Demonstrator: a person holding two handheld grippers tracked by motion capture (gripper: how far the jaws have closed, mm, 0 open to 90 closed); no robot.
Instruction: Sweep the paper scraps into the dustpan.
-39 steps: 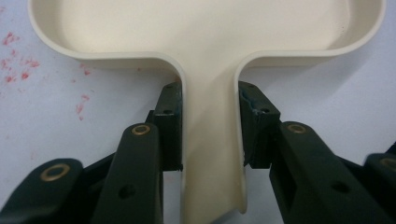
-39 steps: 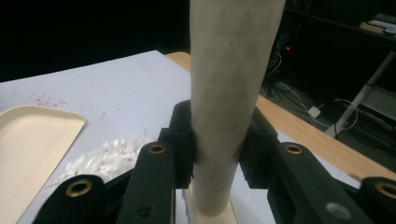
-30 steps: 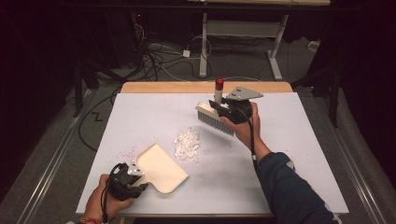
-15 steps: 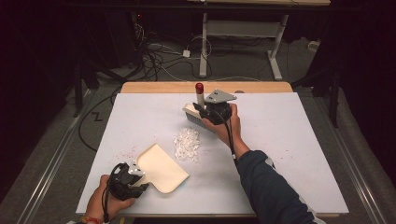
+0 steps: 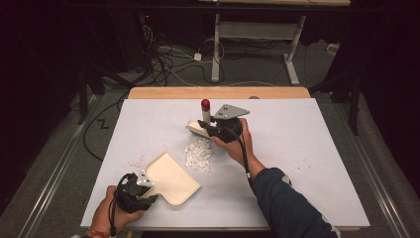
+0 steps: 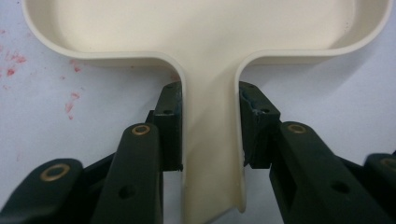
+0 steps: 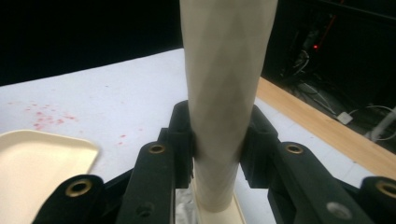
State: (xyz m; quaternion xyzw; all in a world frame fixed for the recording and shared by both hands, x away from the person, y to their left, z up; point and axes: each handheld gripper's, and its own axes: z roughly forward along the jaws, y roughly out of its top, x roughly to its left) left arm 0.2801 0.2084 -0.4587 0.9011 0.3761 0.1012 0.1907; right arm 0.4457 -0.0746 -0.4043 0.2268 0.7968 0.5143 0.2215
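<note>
A cream dustpan (image 5: 171,179) lies flat on the white mat at the front left. My left gripper (image 5: 143,191) is shut on its handle (image 6: 210,140), jaws pressing both sides. A small pile of white shreds (image 5: 198,153) sits just beyond the pan's open edge. My right gripper (image 5: 218,126) is shut on the cream handle (image 7: 226,70) of a brush (image 5: 197,128), which stands upright with a red tip (image 5: 205,104). The brush head hangs just behind the pile. A corner of the dustpan (image 7: 42,158) shows in the right gripper view.
A white mat (image 5: 307,148) covers the table, with a wooden edge (image 5: 218,92) at the back. Red specks (image 5: 136,161) dot the mat left of the pan. Cables and a desk frame (image 5: 257,44) stand on the floor beyond.
My right hand has carried the brush leftward and lower, from the back of the mat to just behind the shred pile. The left gripper and dustpan have stayed put.
</note>
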